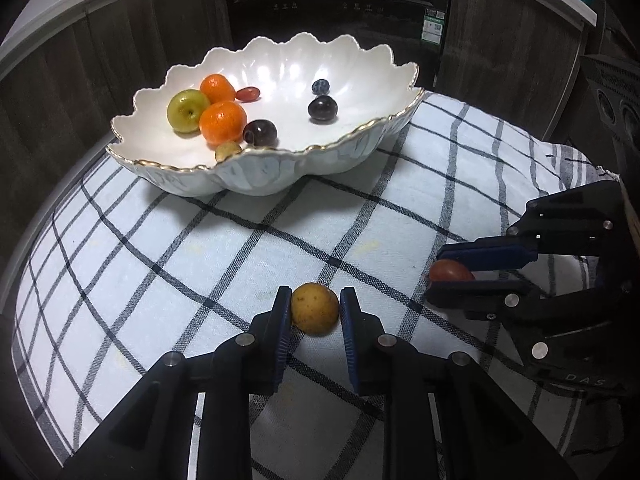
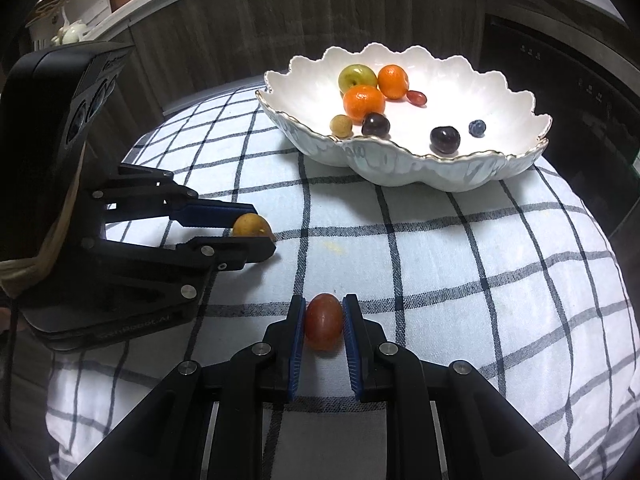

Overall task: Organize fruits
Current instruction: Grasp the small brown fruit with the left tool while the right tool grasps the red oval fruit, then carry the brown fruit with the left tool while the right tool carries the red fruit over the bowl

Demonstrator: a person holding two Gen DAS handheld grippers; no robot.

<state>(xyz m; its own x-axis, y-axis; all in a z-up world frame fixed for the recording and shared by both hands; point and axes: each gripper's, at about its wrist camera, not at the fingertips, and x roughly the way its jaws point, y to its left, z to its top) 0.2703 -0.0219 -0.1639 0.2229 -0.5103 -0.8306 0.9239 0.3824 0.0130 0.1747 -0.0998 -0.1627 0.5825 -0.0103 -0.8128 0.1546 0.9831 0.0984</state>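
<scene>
Fruit on and above a checked cloth, most of it in a scalloped white bowl.

Bowl: wide, glossy, wavy gold-edged rim, sitting at the far side of the cloth, well apart from both grippers. Inside, bunched at one side: green apple, two oranges, red grape tomato, dark plum, small tan fruit by the rim; apart from these, second dark plum and blueberry. Left gripper: jaws pinching a round, speckled yellow-brown fruit, just over the cloth. Right gripper: jaws pressed on an oval red tomato, near the cloth. On the gripper bodies, faint raised lettering, too blurred to read fully.
</scene>
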